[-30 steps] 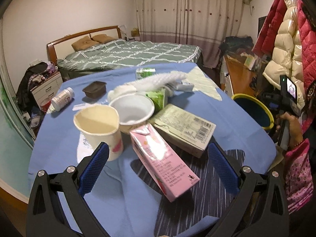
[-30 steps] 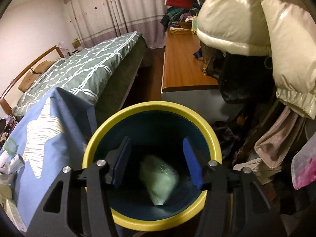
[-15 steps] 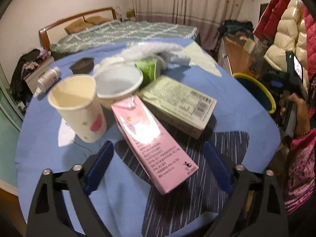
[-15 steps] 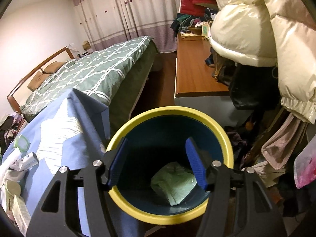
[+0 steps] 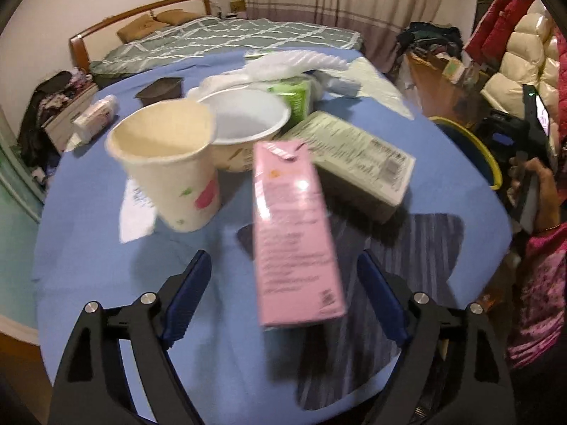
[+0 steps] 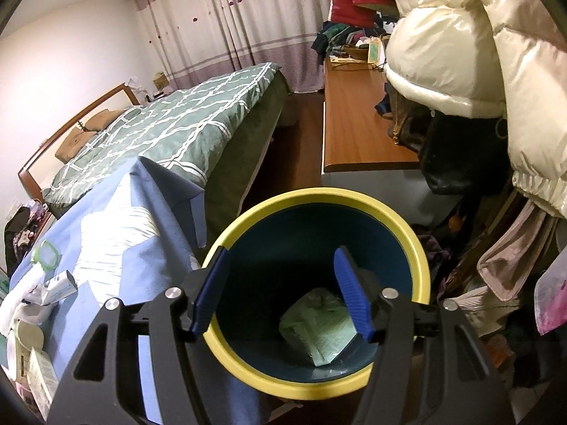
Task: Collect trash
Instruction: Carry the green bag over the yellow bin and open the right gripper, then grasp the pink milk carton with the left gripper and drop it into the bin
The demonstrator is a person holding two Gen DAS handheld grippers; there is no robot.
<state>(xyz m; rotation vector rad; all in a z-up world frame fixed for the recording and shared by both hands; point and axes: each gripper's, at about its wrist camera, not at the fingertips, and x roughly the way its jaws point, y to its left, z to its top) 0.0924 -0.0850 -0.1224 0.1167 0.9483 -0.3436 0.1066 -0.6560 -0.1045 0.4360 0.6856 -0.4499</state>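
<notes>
A pink carton [image 5: 294, 226] lies on the blue tablecloth [image 5: 88, 248], its near end between the fingers of my left gripper [image 5: 283, 262]. That gripper is open and its pads stand clear of the carton on both sides. Behind the carton are a paper cup [image 5: 166, 166], a white bowl [image 5: 244, 120] and a pale green box [image 5: 354, 156]. My right gripper [image 6: 280, 253] hangs open and empty over the yellow-rimmed bin [image 6: 319, 194]. A crumpled green packet [image 6: 319, 326] lies at the bin's bottom.
More litter lies further back: a small white bottle [image 5: 95, 113], a dark tray [image 5: 159, 90] and white plastic wrapping [image 5: 294, 62]. The bin [image 5: 475, 148] stands off the table's right edge by a wooden desk [image 6: 354, 117]. Padded jackets [image 6: 460, 53] hang to the right; a bed [image 6: 177, 124] lies behind.
My left gripper has sunk and tipped down towards the pink carton, and its jaws have narrowed a little. My right gripper has drawn back slightly from the bin, still open.
</notes>
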